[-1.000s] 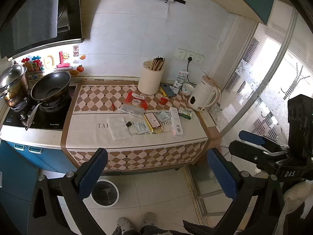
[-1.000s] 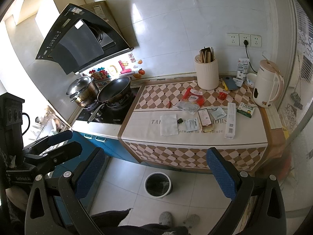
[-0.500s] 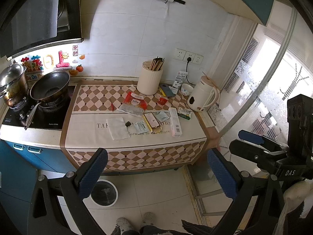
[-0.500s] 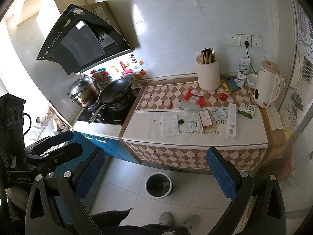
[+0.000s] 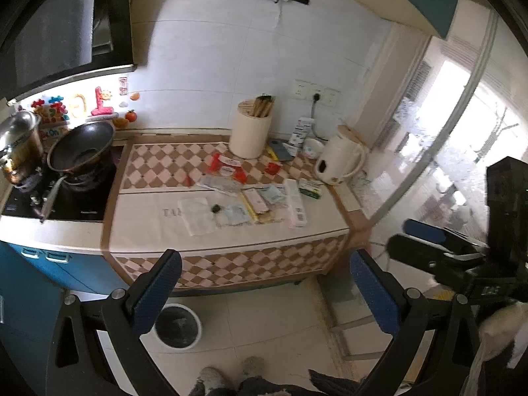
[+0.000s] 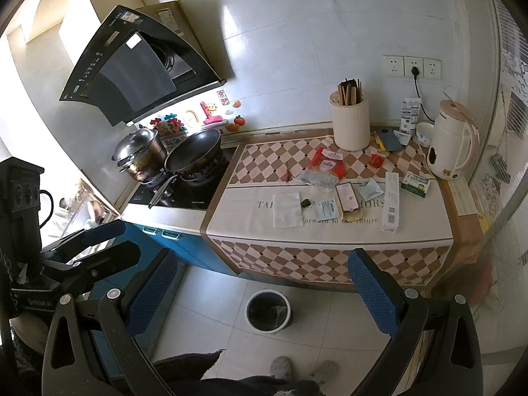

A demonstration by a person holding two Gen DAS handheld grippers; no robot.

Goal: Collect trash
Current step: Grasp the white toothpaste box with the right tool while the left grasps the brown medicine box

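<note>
— White tiled wall at the back, and below it a counter (image 6: 425,227) under a checked cloth, mid frame in both views; what sits on it?

— Trash spread across the middle: a white napkin (image 6: 287,209) toward the left, a small dark scrap (image 6: 305,202) just beside its right edge, then flat packets (image 6: 346,198), a red wrapper (image 6: 326,162) further back, a long white box (image 6: 391,206) and a green box (image 6: 415,187) to the right; a cream holder (image 6: 351,125) with chopsticks and a white kettle (image 6: 450,151) stand at the back

— And the bin?

— Round bin (image 6: 269,310) on the floor tiles, lower centre of the right view, in front of the counter; in the left view it shows at lower left (image 5: 178,326)

— Left of the cloth?

— A black pan (image 6: 194,150) and a steel pot (image 6: 140,153) on the stove, under the hood (image 6: 138,66) at upper left

— The tools?

— Left gripper (image 5: 264,293) has its blue-padded fingers spread wide, nothing between them, well apart from the counter; right gripper (image 6: 260,295) the same, wide apart and empty; each also shows at the edge of the other's view
</note>
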